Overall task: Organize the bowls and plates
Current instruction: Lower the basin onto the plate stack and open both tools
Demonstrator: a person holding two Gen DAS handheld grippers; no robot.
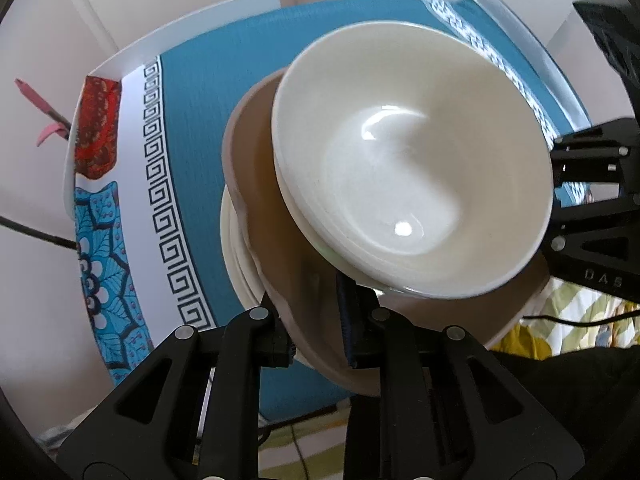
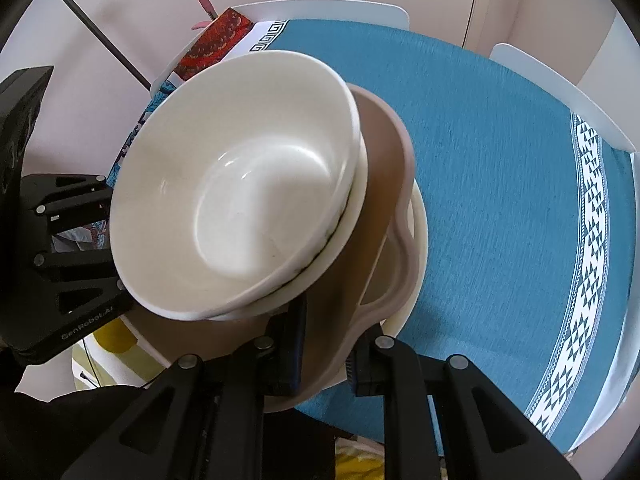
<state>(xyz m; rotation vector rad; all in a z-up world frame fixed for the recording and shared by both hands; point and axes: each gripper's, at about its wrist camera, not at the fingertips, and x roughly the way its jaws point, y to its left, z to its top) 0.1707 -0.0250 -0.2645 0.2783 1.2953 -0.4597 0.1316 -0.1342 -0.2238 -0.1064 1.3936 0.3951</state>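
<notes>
A stack of dishes is held over the blue tablecloth: white bowls (image 1: 416, 168) nested on a beige wavy-rimmed plate (image 1: 256, 168), with a cream plate (image 1: 234, 252) under it. My left gripper (image 1: 318, 332) is shut on the beige plate's near rim. In the right wrist view the white bowls (image 2: 240, 184) sit on the same beige plate (image 2: 384, 168) and cream plate (image 2: 418, 248). My right gripper (image 2: 324, 352) is shut on the plate rim from the opposite side. Each gripper shows in the other's view, at the right edge (image 1: 592, 200) and at the left edge (image 2: 68, 256).
The table (image 2: 500, 200) has a blue cloth with a patterned white border (image 1: 160, 184). White chair backs (image 2: 560, 92) stand at the far side. A pink object (image 1: 44, 116) and a red patterned corner (image 1: 98, 128) are at the left. A floor with a yellow-green rug (image 1: 580, 312) lies below.
</notes>
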